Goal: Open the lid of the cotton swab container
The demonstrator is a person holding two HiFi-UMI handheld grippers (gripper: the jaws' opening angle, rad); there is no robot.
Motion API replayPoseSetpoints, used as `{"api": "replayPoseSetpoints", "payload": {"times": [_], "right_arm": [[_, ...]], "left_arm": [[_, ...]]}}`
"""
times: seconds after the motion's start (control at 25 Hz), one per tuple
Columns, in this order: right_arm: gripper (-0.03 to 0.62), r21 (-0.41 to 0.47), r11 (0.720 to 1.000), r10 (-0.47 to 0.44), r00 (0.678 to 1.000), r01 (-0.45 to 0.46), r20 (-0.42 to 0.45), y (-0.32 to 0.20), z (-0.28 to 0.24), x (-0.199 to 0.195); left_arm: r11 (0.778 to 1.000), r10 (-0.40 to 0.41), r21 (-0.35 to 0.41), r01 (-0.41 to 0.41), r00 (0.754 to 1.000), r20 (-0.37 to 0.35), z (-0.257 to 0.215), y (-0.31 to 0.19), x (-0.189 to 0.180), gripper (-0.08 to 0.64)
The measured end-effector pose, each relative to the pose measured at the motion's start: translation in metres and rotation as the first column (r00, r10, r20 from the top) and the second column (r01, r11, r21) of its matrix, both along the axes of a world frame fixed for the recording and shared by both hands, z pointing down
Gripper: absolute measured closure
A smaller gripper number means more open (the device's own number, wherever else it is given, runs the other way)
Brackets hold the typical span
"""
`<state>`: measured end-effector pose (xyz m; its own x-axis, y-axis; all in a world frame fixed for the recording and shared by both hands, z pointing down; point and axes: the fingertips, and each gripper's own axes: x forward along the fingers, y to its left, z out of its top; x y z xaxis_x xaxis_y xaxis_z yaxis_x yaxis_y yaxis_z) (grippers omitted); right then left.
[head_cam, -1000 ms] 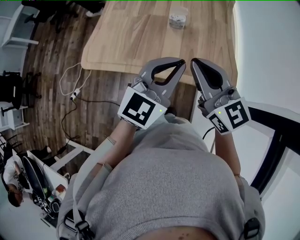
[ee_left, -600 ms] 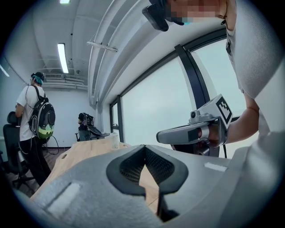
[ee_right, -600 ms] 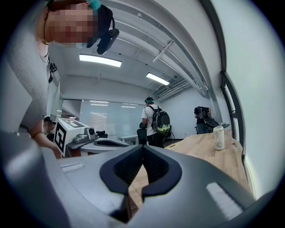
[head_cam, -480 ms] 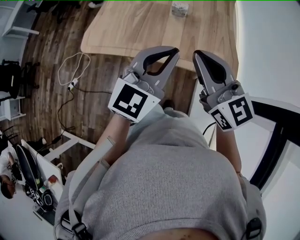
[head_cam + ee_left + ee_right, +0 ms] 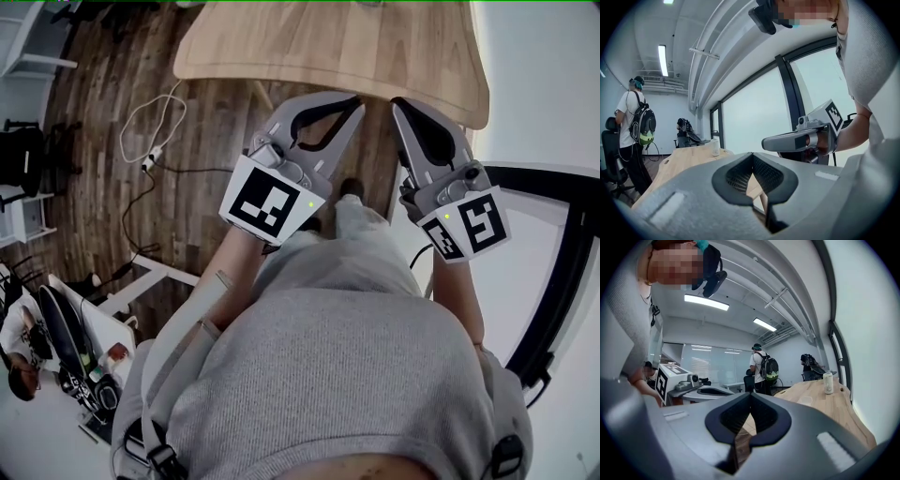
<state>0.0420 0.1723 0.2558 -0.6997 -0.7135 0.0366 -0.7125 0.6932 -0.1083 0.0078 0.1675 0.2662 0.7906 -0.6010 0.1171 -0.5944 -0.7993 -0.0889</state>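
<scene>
Right gripper view: cotton swab container (image 5: 828, 383) upright, well ahead on table (image 5: 843, 413) — left gripper (image 5: 752, 155), right gripper (image 5: 750, 394) closed, empty, neither clearly nearer.

The head view looks steeply down, while both gripper views face level over the surface (image 5: 328, 47) all three share.

Left gripper (image 5: 354, 105) and right gripper (image 5: 399, 103): grey shells, with black meshed lining on the fingers (image 5: 740, 176). Each marker cube (image 5: 272, 206) is white with black square patterns. Table (image 5: 328, 47): light wood grain. Floor (image 5: 103, 103): dark brown planks, with a white cable (image 5: 150, 131) lying on them. Sweater (image 5: 347, 375): grey knit. Cotton swab container (image 5: 828, 383): whitish. Backpack (image 5: 769, 369) on a second person: black with green.
</scene>
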Motion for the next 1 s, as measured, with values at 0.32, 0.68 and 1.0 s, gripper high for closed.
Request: {"api": "replayPoseSetpoints", "payload": {"times": [0.32, 0.68, 1.0], "right_arm": [[0.591, -0.013, 0.998, 0.057, 0.998, -0.057, -0.002, 0.074, 0.006, -0.040], [0.591, -0.013, 0.991, 0.132, 0.991, -0.132, 0.006, 0.122, 0.005, -0.058], [0.591, 0.008, 0.994, 0.113, 0.994, -0.113, -0.002, 0.138, -0.010, -0.054]], "left_arm": [[0.999, 0.035, -0.014, -0.036, 0.999, -0.017, 0.002, 0.067, -0.034, 0.561], [0.998, 0.067, -0.020, -0.067, 0.997, -0.027, 0.005, 0.117, -0.050, 0.561], [0.999, 0.035, -0.012, -0.036, 0.997, -0.068, -0.008, 0.134, -0.050, 0.561]]}}
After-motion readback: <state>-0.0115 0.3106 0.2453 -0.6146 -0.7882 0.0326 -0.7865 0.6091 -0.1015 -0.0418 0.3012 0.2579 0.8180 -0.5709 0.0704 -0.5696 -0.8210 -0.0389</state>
